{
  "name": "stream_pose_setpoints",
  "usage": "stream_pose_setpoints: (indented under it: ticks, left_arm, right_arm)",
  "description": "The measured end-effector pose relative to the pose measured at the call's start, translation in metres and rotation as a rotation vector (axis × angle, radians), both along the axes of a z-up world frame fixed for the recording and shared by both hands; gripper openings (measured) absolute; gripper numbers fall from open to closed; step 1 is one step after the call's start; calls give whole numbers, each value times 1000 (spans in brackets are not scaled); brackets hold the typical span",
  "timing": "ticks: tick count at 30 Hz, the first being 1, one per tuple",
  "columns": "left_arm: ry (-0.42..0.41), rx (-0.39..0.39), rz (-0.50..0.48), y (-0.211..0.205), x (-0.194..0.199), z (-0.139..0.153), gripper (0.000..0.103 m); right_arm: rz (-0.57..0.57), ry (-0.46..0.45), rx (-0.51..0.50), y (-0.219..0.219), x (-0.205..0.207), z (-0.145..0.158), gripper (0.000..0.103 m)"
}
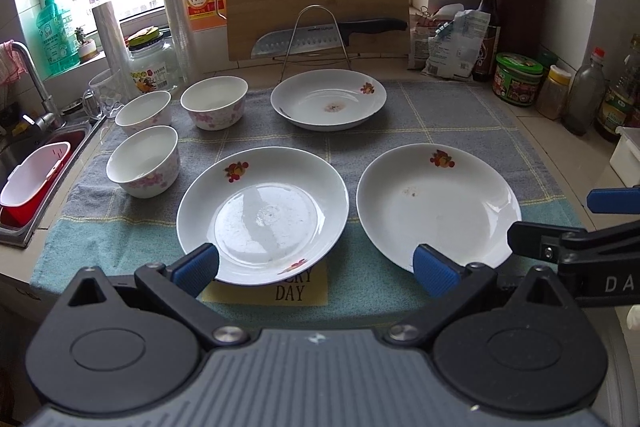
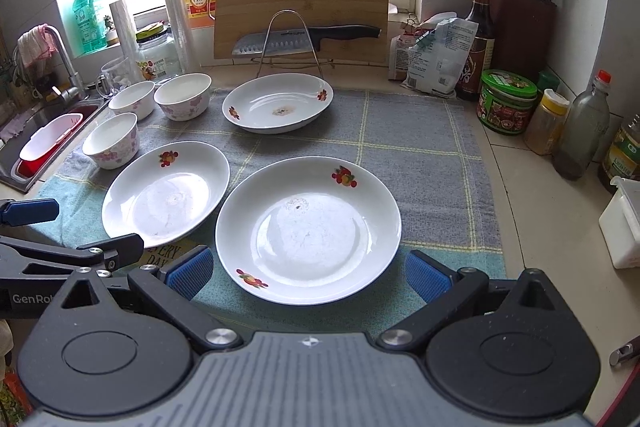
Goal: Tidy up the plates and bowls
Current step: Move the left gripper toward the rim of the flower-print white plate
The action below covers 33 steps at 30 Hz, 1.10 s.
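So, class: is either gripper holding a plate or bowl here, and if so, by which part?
Nothing is held. The left gripper and right gripper both stand open above the towel, each short of its nearest plate.

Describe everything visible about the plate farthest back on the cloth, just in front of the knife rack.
The far plate is a shallow white dish, glossy like glazed ceramic, with small red-and-orange printed motifs on its rim and a brownish smudge at its centre. It lies right side up, empty and unstacked, on the grey checked cloth, apart from the other plates and bowls. The wire knife rack stands directly behind it. Neither gripper touches it.
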<state>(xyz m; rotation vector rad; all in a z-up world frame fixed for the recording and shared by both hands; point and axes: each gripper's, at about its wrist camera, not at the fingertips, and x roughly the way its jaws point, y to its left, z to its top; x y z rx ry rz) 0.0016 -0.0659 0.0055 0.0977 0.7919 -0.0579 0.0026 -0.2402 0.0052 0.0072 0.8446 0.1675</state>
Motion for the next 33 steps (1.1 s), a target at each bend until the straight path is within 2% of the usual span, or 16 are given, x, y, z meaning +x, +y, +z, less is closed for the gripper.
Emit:
stream_pose_setpoints:
  ticks: [12, 22, 26, 33]
  left_arm:
    - [58, -43, -130, -15, 27, -17, 102]
    - [94, -43, -243, -16, 57, -23, 102]
    - [111, -30, -285, -16, 70, -25, 102]
    - [130, 5, -360, -23, 91, -29, 102]
  right_arm:
    - [-76, -27, -12, -17, 4, -11, 103]
    - [-90, 6, -20, -30, 18, -28, 103]
    - [-82, 41, -27, -31, 26, -45, 103]
    - [17, 82, -53, -20, 33, -68, 103]
